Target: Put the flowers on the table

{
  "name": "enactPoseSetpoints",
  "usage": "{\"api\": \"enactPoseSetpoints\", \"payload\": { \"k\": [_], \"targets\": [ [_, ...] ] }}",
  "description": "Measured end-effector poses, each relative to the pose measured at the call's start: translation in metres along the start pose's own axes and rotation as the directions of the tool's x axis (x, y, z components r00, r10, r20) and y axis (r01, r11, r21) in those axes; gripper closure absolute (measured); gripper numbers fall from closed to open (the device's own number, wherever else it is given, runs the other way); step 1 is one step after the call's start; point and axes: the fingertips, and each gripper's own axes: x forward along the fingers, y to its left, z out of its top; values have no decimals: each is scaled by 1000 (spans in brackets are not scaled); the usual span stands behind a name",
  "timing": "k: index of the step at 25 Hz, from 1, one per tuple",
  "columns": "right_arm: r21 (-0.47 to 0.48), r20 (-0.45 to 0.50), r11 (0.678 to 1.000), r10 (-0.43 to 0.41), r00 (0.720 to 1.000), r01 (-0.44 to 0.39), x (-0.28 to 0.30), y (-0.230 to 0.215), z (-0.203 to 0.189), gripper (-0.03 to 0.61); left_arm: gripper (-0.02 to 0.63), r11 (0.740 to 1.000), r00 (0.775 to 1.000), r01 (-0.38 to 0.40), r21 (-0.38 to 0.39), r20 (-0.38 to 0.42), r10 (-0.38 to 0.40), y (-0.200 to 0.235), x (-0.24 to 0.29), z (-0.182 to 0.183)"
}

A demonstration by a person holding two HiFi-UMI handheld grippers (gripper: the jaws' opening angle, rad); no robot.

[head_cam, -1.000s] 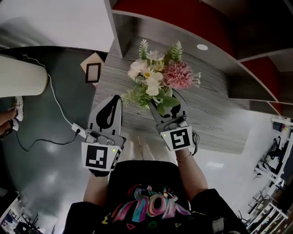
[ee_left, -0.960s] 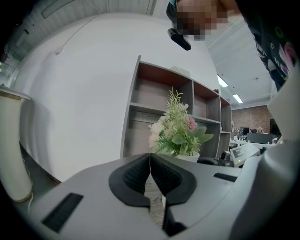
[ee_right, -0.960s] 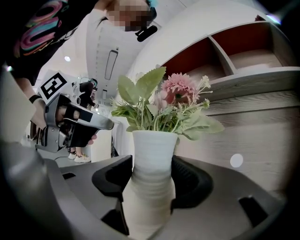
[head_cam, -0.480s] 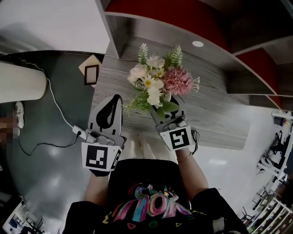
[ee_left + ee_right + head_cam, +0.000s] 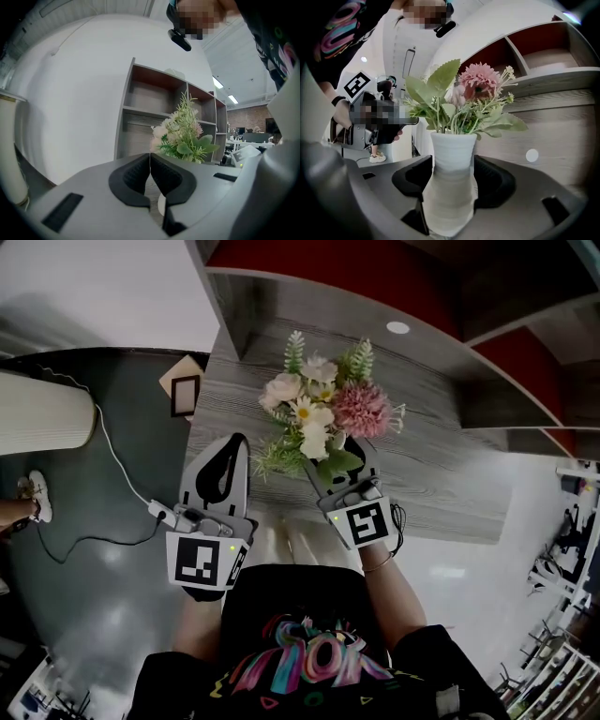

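Observation:
A white ribbed vase (image 5: 451, 187) holds pink, white and green flowers (image 5: 320, 410). My right gripper (image 5: 343, 454) is shut on the vase, its black pads (image 5: 499, 180) on either side of the vase's narrow middle. In the head view the bouquet hides the vase and stands over the near part of the grey wood table (image 5: 441, 460). Whether the vase's base touches the table is hidden. My left gripper (image 5: 237, 442) hovers at the table's near left edge, jaws pressed together on nothing. The flowers (image 5: 183, 133) stand to its right in the left gripper view, past the left gripper (image 5: 150, 161).
A grey shelf unit (image 5: 394, 287) with red back panels rises behind the table. On the dark floor to the left lie a framed picture (image 5: 190, 390), a white cable (image 5: 117, 465) with a power strip, and a pale cylinder (image 5: 42, 413). A white round spot (image 5: 532, 155) marks the tabletop.
The right gripper with the vase has edged slightly farther over the table. The left gripper has stayed in place.

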Motion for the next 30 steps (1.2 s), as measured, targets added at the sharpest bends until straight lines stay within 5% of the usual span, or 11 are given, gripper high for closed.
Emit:
{"api": "enactPoseSetpoints", "payload": {
  "k": [17,30],
  "targets": [
    [-23,-52,998,54,997,-56,-30,3,5,279,589,999,999,-42,19,33,42,-2,-12,15],
    [-4,6,1000,16,1000,-16,-70,-13,68,279,589,995,993,-67,75,102,59,-1,-30,62]
  ]
}}
